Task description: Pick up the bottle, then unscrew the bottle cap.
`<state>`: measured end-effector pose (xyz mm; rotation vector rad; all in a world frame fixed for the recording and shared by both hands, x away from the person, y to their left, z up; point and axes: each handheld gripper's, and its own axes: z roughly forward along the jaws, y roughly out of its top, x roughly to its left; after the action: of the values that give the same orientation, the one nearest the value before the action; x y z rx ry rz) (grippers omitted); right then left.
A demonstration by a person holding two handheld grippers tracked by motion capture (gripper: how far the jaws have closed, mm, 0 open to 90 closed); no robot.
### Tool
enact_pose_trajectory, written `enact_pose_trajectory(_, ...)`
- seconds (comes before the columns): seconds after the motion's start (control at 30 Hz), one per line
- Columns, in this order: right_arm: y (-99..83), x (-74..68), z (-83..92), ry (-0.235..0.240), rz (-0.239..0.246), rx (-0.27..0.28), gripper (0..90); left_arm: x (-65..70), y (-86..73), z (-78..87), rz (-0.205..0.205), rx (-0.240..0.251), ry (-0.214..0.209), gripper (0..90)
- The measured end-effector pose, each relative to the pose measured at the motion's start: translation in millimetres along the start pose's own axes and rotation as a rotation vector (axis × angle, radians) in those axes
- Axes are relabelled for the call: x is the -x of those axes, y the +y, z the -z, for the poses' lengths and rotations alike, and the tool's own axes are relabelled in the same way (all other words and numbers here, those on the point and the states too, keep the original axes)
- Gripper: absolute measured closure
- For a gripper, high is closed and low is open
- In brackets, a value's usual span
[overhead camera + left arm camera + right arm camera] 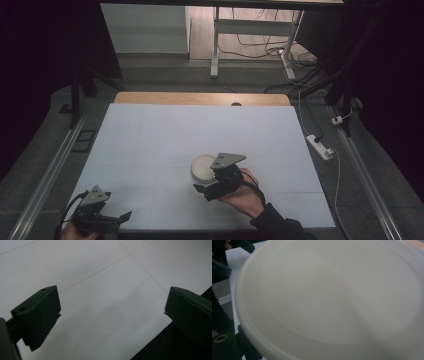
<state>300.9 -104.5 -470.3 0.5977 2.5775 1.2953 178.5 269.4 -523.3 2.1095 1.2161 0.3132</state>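
A round white tub (pixel 201 167) sits near the middle of the white table (pixel 165 130), with its flat top up. My right gripper (pixel 207 186), held in a hand, is tight against the tub's near right side. In the right gripper view the tub's flat face (pixel 332 297), with a small embossed mark, lies very close; one black jaw shows at its left rim and the other is hidden. My left gripper (pixel 120 219) hovers at the table's near left corner, and it stands open (pixel 112 315) with nothing but bare table between its jaws.
The table's near edge (pixel 160 340) runs just under my left gripper. A wooden strip (pixel 200 98) borders the far edge. On the floor to the right lie a power strip (pixel 320 146) and cables; metal rails (pixel 50 175) run along both sides.
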Motion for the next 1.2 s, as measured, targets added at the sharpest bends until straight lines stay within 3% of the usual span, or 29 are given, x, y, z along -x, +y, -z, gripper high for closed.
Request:
enact_pose_trajectory(0.6, 5.0, -6.1, -6.5, 0.016, 0.018, -0.002, 6.6, -1.4, 0.3, 0.2, 0.012, 0.001, -0.002, 0.6)
enact_pose_trajectory(0.8, 5.1, -5.4, -6.4, 0.018, 0.015, -0.001, 6.6, -2.3, 1.1, 1.5, 0.027, 0.016, -0.030, 0.0)
enact_pose_trajectory(0.97, 5.3, -5.2, -6.3, 0.021, 0.016, 0.000, 6.7, -1.5, 4.6, 3.0, 0.018, 0.039, -0.056, 0.0)
enact_pose_trajectory(1.2, 5.3, -4.3, -6.4, 0.024, 0.015, 0.001, 6.7, 3.1, 12.5, 4.2, -0.015, 0.064, -0.059, 0.0)
